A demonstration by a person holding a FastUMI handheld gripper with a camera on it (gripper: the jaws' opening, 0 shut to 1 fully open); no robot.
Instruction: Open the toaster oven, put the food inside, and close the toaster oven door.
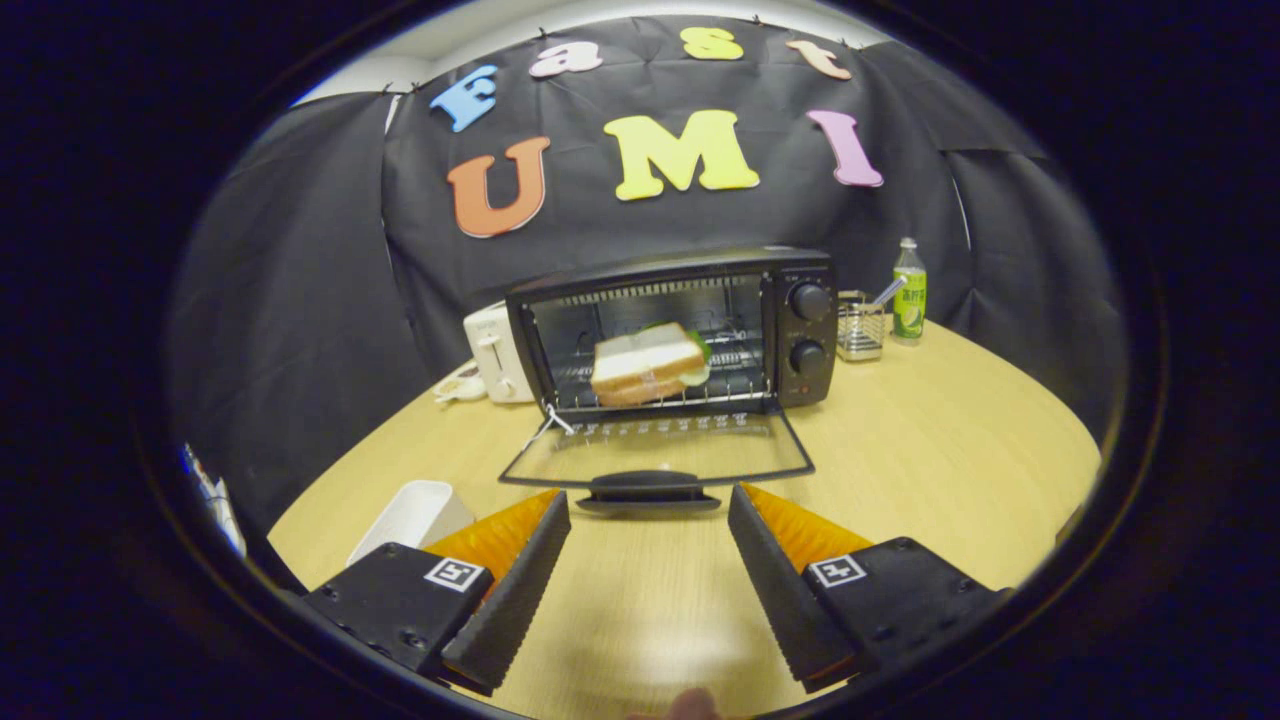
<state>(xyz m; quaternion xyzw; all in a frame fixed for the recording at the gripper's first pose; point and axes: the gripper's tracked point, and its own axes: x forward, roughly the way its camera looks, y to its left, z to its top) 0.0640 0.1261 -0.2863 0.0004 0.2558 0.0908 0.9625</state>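
Inside open toaster oven [680,330], sandwich [645,363].

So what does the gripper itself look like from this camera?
The gripper has two wedge-shaped fingers with ribbed inner faces. Each sits on a blocky black mount with screws and a square black-and-white tag. No cables visible. The fingers are open, holding nothing.

A staged booth: black cloth wall [300,300] (kitchen gadgets) behind round table [950,450].

Sandwich [648,364] in the toaster oven [680,330], beyond the spread-fingered gripper [648,505].
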